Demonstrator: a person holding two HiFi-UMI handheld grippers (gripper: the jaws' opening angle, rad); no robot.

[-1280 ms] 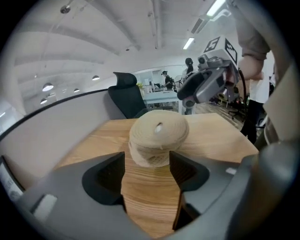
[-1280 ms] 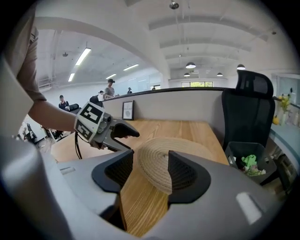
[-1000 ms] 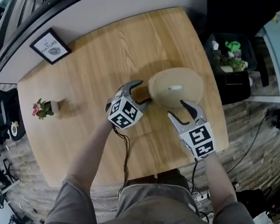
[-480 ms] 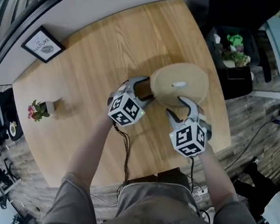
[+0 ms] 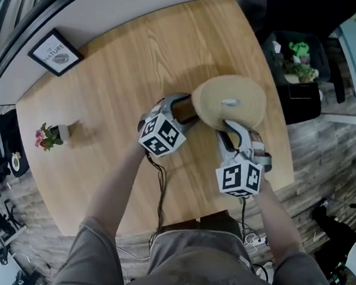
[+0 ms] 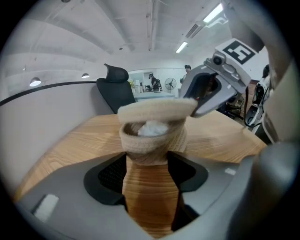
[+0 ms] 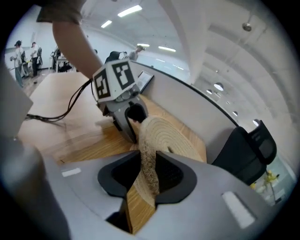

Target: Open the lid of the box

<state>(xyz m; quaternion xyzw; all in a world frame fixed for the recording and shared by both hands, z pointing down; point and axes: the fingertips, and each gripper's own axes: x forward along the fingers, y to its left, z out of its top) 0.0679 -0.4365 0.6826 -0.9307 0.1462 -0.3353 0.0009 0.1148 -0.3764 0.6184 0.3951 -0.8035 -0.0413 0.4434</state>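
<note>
A round woven box stands on the wooden table, with something white inside. My left gripper has the box's body between its jaws; they are closing, pads against its sides. The woven lid sits tilted, lifted off the rim. My right gripper is closing on the lid's near edge, which stands pinched between the pads. The lid hides most of the box from above.
A framed picture lies at the table's far left corner and a small potted flower stands at the left edge. A black chair with clutter sits beyond the right edge. A cable trails from the left gripper.
My right gripper moved in to the lid's near edge and closed on it. The lid now tilts up off the box. The left gripper stayed at the box.
</note>
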